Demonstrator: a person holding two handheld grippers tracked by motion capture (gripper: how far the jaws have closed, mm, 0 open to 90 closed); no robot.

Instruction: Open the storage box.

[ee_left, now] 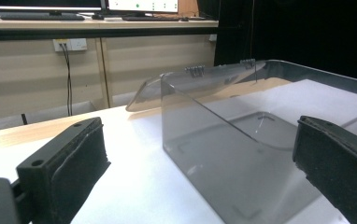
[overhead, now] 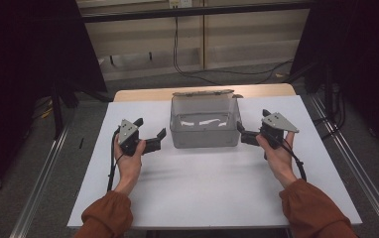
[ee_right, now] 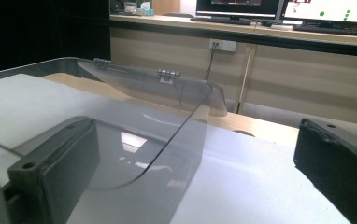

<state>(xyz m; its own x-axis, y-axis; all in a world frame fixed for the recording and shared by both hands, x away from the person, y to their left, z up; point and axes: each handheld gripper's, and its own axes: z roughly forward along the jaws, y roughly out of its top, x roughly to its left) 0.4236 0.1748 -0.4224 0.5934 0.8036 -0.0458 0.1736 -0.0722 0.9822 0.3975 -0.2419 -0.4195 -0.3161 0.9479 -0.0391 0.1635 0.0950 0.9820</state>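
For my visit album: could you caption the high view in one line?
Two open hand-held grippers, left and right, flank a clear rectangular plastic box with its hinged lid open.

Rust-orange sleeves gathered at both cuffs; left tongs and right tongs black, each topped by a grey three-cornered plate; black cables trailing.

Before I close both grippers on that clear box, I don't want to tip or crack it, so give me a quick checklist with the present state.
1. Clear plastic box flat on the white table: ok.
2. Hinged lid open, tilted back: ok.
3. Box empty: ok.
4. Left gripper open: ok.
5. Right gripper open: ok.
6. Box wall between each gripper's jaws: cannot tell.
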